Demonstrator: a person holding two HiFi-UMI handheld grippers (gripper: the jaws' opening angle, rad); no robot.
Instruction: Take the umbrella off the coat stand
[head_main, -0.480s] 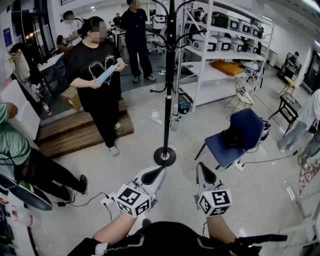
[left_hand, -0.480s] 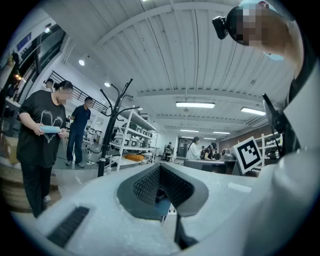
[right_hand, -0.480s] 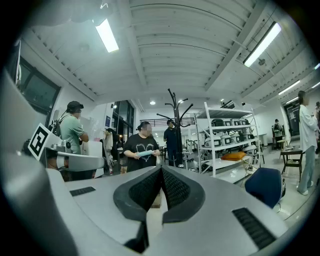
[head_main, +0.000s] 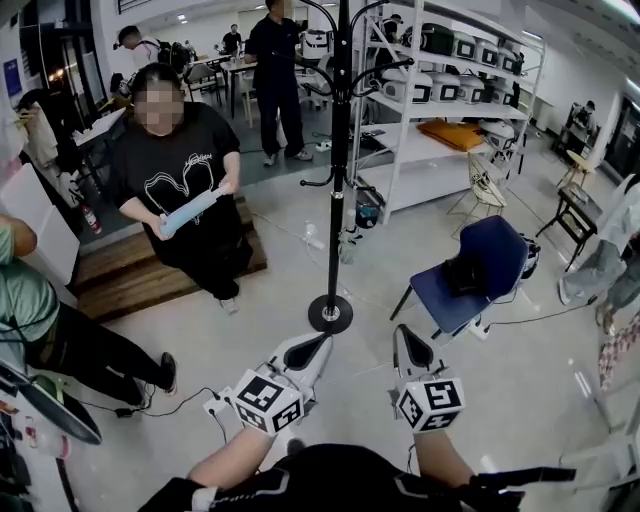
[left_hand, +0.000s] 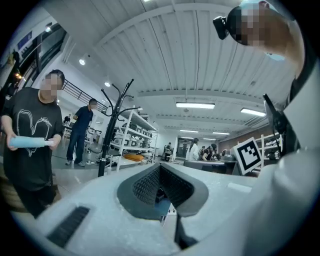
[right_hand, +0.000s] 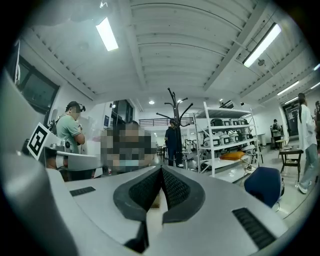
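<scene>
The black coat stand (head_main: 335, 200) rises from its round base on the floor straight ahead of me; I see no umbrella on its hooks. A person in a black T-shirt stands to its left holding a light blue folded umbrella (head_main: 190, 212) in both hands. My left gripper (head_main: 318, 345) and right gripper (head_main: 405, 340) sit low and side by side, short of the base, both shut and empty. In the left gripper view the coat stand (left_hand: 112, 125) and the umbrella (left_hand: 29, 142) lie beyond the left gripper (left_hand: 160, 172). The right gripper (right_hand: 161, 175) faces the coat stand (right_hand: 176, 125) too.
A blue chair (head_main: 470, 275) with a dark bag stands right of the stand. White shelving (head_main: 440, 110) is behind it. A wooden platform (head_main: 150, 265) lies at the left, with a seated person (head_main: 40, 320) beside it. Cables run over the floor.
The person in black has shifted left and lowered the blue umbrella into both hands. My grippers have not moved.
</scene>
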